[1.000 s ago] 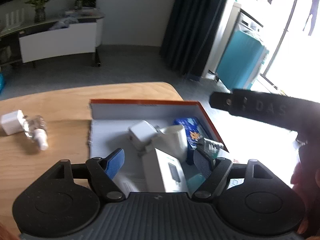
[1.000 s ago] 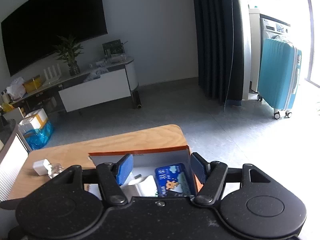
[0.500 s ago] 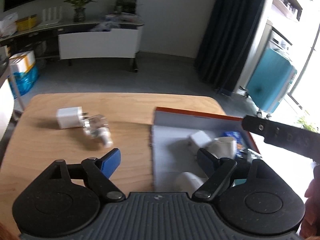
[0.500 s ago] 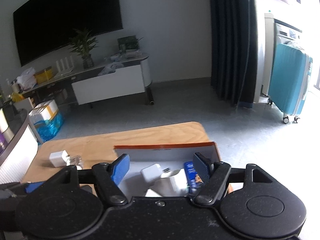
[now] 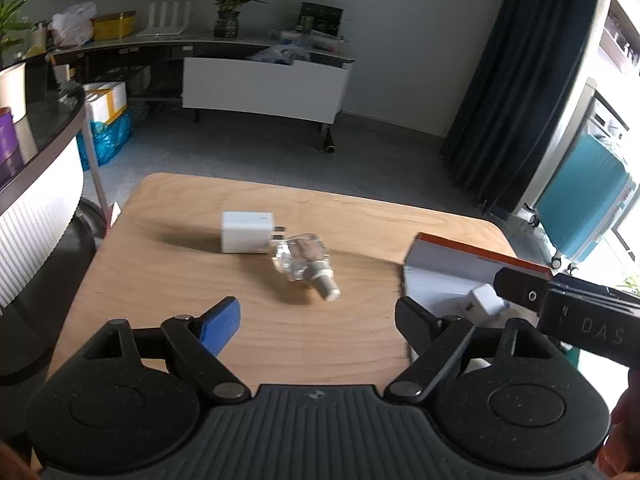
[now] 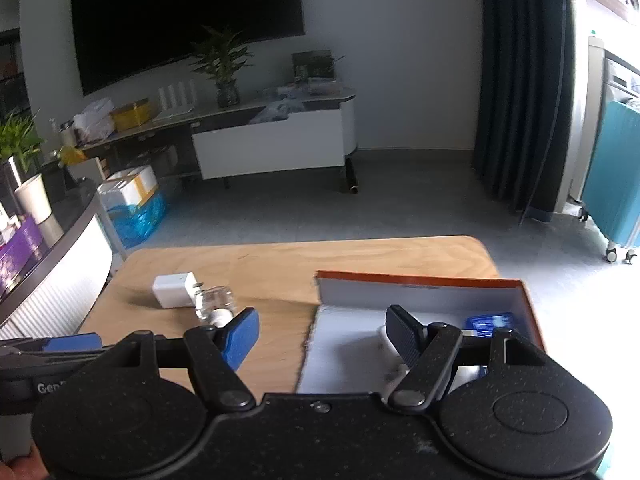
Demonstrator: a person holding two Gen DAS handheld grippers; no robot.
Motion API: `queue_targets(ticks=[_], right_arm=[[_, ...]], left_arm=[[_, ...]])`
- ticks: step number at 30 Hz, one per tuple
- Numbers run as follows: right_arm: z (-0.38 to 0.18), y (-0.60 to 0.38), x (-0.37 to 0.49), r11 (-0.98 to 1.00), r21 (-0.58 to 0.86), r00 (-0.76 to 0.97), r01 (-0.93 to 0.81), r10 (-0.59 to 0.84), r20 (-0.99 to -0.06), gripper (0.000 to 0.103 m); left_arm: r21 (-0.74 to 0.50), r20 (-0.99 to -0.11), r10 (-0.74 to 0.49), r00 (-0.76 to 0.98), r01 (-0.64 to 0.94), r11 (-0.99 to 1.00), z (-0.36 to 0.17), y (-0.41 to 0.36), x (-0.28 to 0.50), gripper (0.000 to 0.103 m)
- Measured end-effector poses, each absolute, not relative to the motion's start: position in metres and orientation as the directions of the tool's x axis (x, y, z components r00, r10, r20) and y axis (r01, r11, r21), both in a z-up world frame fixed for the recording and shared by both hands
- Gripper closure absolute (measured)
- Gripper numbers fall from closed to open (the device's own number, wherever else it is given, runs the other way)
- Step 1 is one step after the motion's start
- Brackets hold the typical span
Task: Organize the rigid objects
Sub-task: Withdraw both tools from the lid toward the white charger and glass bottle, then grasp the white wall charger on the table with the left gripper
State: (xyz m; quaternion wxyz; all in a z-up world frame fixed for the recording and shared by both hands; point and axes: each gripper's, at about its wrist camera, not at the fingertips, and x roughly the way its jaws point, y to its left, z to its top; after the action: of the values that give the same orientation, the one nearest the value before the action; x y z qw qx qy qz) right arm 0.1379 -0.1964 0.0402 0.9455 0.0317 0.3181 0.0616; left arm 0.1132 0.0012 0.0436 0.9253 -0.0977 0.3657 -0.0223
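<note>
A white charger (image 5: 248, 232) and a clear glass bottle (image 5: 304, 264) lie side by side in the middle of the wooden table (image 5: 160, 280). My left gripper (image 5: 318, 324) hovers just short of the bottle. Its jaws are opening and nothing is between them. At the right stands the orange-rimmed box (image 5: 460, 254) with a white plug (image 5: 484, 300) inside. My right gripper (image 6: 322, 336) is open and holds nothing, straddling the left wall of the box (image 6: 420, 294). A blue packet (image 6: 490, 322) lies inside. The charger (image 6: 174, 290) and bottle (image 6: 214, 300) lie to its left.
The table's far edge drops to a grey floor. A curved counter (image 5: 36, 184) stands close on the left. The right gripper's black body (image 5: 568, 312) reaches over the box from the right. The left gripper's blue pad (image 6: 72, 342) shows at the lower left in the right wrist view.
Both grippers have swung left, away from the box interior toward the bare table. The charger and bottle are now centred ahead of the left gripper. Both pairs of jaws stand wider.
</note>
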Motion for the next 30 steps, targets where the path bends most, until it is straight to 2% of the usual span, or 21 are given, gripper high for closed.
queue_targets(ticks=[30], right_arm=[[0.005, -0.126, 0.181, 0.971, 0.095, 0.721, -0.220, 0.227, -0.654, 0.020]], left_arm=[[-0.177, -0.710, -0.037, 0.704, -0.126, 0.976, 0.017, 0.058, 0.149, 0.014]])
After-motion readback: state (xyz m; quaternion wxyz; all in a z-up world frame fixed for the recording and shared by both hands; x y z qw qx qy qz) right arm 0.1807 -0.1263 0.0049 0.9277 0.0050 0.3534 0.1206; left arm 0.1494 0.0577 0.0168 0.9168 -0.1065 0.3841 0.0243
